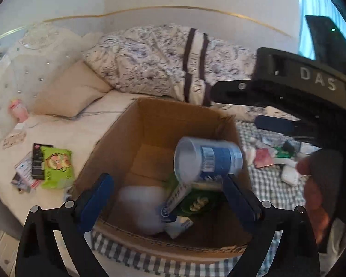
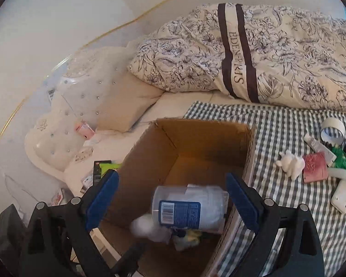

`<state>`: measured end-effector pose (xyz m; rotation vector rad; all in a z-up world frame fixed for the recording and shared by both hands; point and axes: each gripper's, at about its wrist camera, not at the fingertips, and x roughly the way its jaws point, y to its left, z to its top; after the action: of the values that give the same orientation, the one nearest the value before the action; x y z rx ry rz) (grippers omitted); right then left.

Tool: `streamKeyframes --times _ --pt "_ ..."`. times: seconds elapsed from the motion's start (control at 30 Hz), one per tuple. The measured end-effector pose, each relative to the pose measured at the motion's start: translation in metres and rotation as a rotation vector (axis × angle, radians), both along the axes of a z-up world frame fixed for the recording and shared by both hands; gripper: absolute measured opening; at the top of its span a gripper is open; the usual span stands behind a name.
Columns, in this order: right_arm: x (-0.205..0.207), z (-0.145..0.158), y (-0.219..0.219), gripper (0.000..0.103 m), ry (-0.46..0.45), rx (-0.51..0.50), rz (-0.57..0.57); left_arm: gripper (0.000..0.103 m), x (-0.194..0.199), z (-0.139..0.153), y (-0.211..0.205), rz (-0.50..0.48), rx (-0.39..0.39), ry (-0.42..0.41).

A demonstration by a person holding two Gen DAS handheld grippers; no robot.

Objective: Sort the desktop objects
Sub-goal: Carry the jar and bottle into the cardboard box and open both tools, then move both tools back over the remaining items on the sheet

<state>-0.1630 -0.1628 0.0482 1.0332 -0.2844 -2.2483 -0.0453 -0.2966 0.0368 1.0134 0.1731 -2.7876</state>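
Observation:
A brown cardboard box [image 1: 136, 124] [image 2: 196, 129] stands open on the bed. A clear cylindrical container with a blue label [image 1: 207, 159] [image 2: 186, 210] lies on its side over the things in the box; whether it rests on them or is in the air I cannot tell. My right gripper [image 2: 171, 200] is open above the box, its blue pads [image 2: 242, 200] wide on either side of the container. It also shows in the left wrist view as my right gripper [image 1: 237, 107]. My left gripper [image 1: 169, 198] is open over the box's near side and holds nothing.
The box holds a blurred white lump [image 1: 140, 207], a tube [image 1: 177, 196] and a green packet [image 1: 196, 203]. On the checked cloth [image 2: 276, 138] lie a tape roll [image 2: 332, 129], a white figurine [image 2: 290, 164], a pink card [image 2: 314, 167] and a white device [image 2: 342, 196]. A green packet [image 1: 56, 166] lies left. A hand [image 1: 316, 184] is at the right.

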Motion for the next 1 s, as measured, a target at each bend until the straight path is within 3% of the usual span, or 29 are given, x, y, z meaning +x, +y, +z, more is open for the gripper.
streamKeyframes --times 0.2,0.37,0.6,0.8,1.0 --pt "0.001 0.006 0.041 0.094 -0.006 -0.038 -0.061 0.099 -0.001 0.005 0.015 -0.013 -0.014 -0.005" --pt "0.019 0.016 0.119 0.094 0.001 -0.019 -0.152 0.099 0.003 0.016 0.055 -0.044 -0.020 -0.006" --pt "0.066 0.029 0.258 0.094 0.017 0.077 -0.316 0.099 0.021 0.036 0.152 -0.131 -0.017 0.006" --pt "0.120 0.042 0.373 0.094 0.013 0.042 -0.430 0.099 0.034 0.054 0.239 -0.201 -0.020 0.001" --pt "0.151 0.067 0.447 0.094 0.060 0.006 -0.543 0.102 0.031 0.108 0.302 -0.264 -0.088 0.049"
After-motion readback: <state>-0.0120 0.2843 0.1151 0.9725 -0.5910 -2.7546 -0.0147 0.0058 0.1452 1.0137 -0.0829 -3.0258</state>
